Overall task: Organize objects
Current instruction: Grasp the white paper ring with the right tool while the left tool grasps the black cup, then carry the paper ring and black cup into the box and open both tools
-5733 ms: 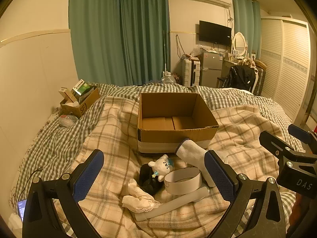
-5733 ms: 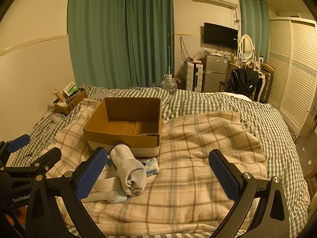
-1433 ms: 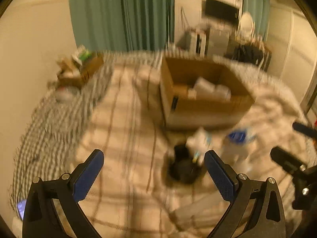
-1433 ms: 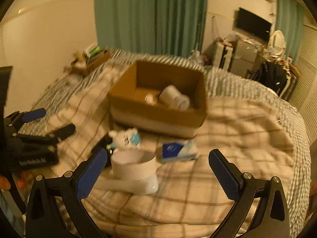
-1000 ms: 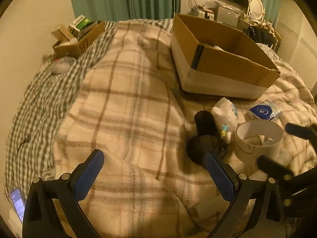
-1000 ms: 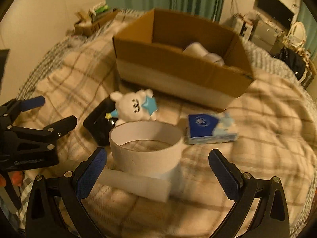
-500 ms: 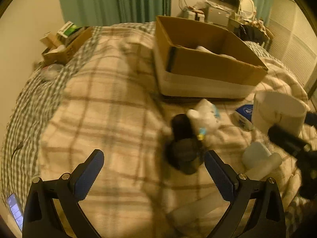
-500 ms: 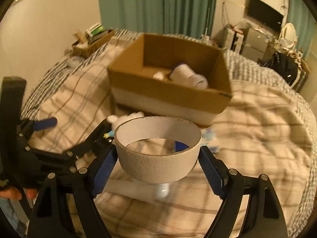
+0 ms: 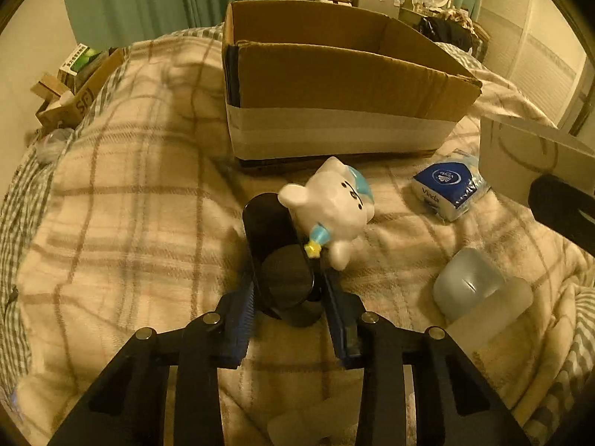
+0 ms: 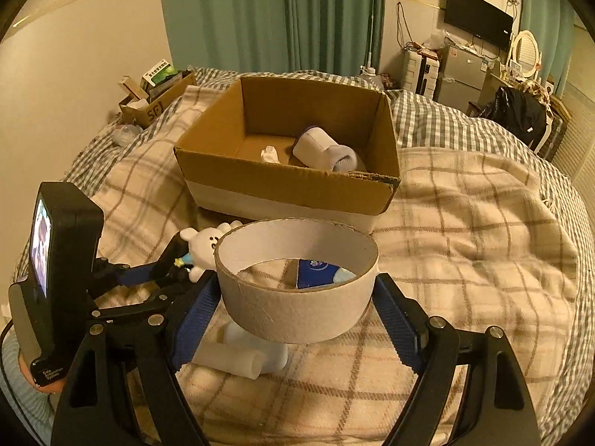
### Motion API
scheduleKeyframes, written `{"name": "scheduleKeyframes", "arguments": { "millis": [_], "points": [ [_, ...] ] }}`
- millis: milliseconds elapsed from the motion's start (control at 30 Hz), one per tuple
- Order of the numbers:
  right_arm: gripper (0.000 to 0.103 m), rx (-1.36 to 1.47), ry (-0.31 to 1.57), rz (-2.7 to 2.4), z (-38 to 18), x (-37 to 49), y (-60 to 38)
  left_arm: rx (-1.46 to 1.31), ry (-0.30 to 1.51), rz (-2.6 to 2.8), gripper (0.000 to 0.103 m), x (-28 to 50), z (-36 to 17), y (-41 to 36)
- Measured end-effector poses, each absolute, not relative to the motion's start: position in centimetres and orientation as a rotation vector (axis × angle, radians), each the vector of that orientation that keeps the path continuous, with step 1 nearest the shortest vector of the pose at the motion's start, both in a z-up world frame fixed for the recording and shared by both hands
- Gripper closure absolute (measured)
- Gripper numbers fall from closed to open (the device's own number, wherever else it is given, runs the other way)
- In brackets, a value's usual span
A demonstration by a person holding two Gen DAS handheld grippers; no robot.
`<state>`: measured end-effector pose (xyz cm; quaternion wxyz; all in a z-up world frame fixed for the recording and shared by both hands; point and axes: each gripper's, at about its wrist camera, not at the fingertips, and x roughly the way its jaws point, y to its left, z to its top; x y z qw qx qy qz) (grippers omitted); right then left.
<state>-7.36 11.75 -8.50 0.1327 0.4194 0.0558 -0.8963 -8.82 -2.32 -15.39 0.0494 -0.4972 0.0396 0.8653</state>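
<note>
Both grips are new — left gripper (image 9: 288, 290) fingers closing around black holder (image 9: 277, 256); right gripper (image 10: 297, 310) fingers clamp cardboard ring (image 10: 297, 297).

Green curtains (image 10: 282, 15) hang behind the bed (image 10: 465, 223). A black TV (image 10: 478, 18) is on the wall. A round mirror (image 10: 525, 50) stands by a dark bag (image 10: 518, 115). A small box (image 10: 156, 102) of stuff sits by the wall.

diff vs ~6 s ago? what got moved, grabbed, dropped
The rolled sock and a small white bundle went from the blanket into the cardboard box. Right claw has clamped and lifted the cardboard ring. Left claw is closing around the black holder. Box and tissue pack stayed.
</note>
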Motion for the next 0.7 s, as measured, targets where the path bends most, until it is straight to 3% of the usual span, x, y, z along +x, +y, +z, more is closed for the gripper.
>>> {"name": "scheduleKeyframes", "arguments": {
  "millis": [300,700],
  "points": [
    [0.02,1.169,0.147,-2.617,-6.9,-6.5,11.9,-1.407,0.009,2.758,0.072,-5.6,-11.5,-3.6],
    [0.02,1.045,0.124,-2.656,-3.2,-4.7,12.2,-1.194,0.001,2.838,0.073,-3.2,-4.9,-3.6]
  ]
}}
